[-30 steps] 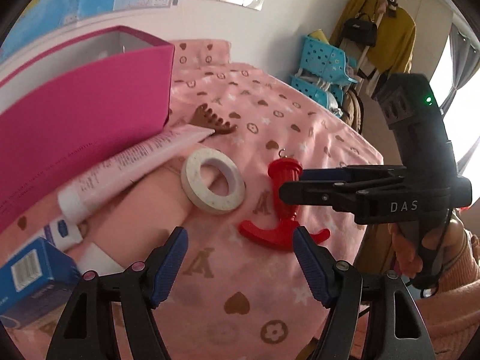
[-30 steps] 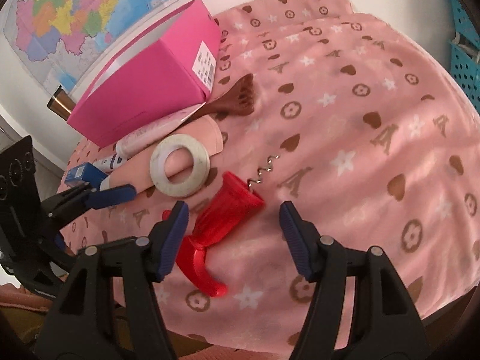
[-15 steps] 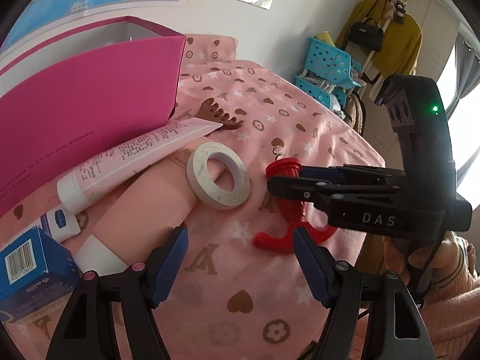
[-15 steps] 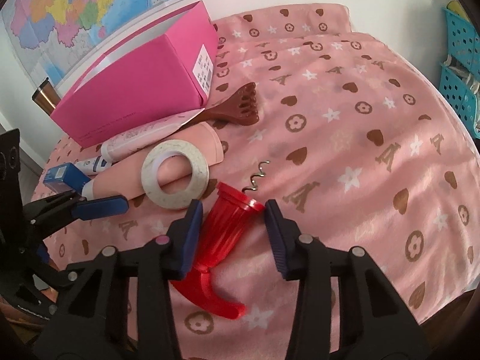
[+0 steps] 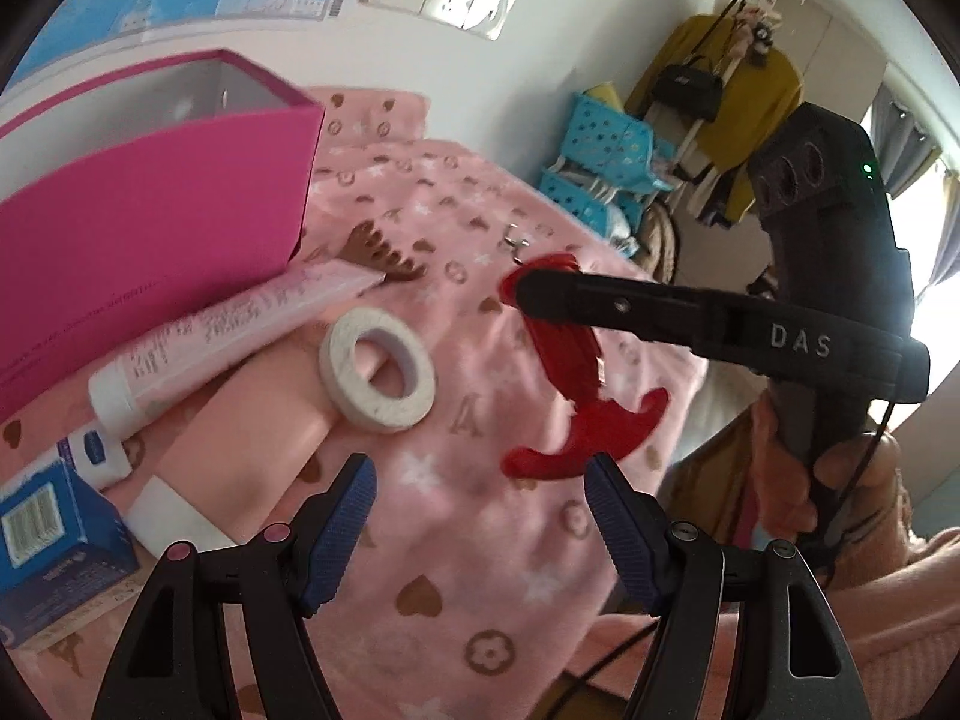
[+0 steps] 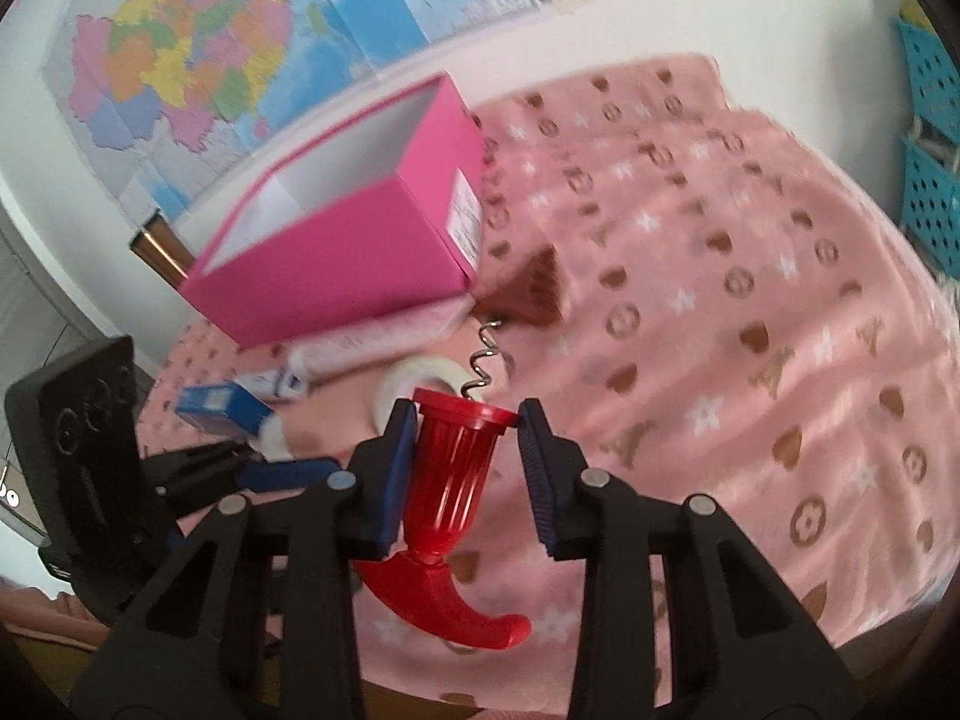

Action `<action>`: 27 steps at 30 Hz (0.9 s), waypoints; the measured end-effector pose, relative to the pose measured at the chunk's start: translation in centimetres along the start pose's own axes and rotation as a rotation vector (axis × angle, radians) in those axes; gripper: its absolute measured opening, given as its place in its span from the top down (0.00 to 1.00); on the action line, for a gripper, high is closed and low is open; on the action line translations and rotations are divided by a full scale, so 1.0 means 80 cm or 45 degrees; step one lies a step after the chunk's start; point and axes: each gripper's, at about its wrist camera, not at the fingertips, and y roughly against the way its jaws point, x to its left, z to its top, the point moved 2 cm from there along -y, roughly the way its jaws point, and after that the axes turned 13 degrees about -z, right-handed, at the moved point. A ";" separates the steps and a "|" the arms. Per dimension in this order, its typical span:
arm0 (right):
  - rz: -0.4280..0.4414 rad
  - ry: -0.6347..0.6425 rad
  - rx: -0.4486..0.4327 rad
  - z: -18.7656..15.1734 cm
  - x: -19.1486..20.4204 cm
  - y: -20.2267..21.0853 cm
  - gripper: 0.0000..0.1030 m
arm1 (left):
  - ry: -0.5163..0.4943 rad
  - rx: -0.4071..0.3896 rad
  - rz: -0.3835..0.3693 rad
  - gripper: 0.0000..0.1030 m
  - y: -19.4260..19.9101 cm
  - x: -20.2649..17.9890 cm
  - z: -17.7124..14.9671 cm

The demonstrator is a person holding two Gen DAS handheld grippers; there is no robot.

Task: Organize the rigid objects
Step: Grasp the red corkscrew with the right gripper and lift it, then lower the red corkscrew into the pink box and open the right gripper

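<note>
A red plastic corkscrew (image 6: 453,468) with a metal spiral is held between my right gripper's (image 6: 465,456) blue pads, lifted off the pink blanket. In the left wrist view the corkscrew (image 5: 576,378) hangs in the right gripper (image 5: 522,294) above the blanket. My left gripper (image 5: 480,516) is open and empty, low over the blanket in front of a white tape roll (image 5: 378,369). An open pink box (image 6: 354,246) stands at the back left; it also shows in the left wrist view (image 5: 144,228).
Beside the box lie a pink tube (image 5: 228,336), a brown comb (image 5: 384,255), a small white tube (image 5: 96,450), a blue carton (image 5: 48,546) and a peach-coloured bottle (image 5: 240,456). Blue baskets (image 5: 606,168) stand past the bed's right edge.
My right gripper closed on the red corkscrew and lifted it off the blanket, toward the pink box. My left gripper stayed open and shifted little.
</note>
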 end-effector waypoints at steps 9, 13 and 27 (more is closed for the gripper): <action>0.132 0.079 -0.113 0.055 0.049 0.003 0.64 | -0.039 -0.132 0.001 0.39 0.048 -0.010 0.029; 0.185 0.100 -0.170 0.088 0.074 -0.002 0.64 | -0.031 -0.170 0.047 0.50 0.065 -0.003 0.047; 0.250 0.092 -0.199 0.181 0.129 -0.058 0.64 | 0.020 -0.285 0.258 0.73 0.110 0.056 0.129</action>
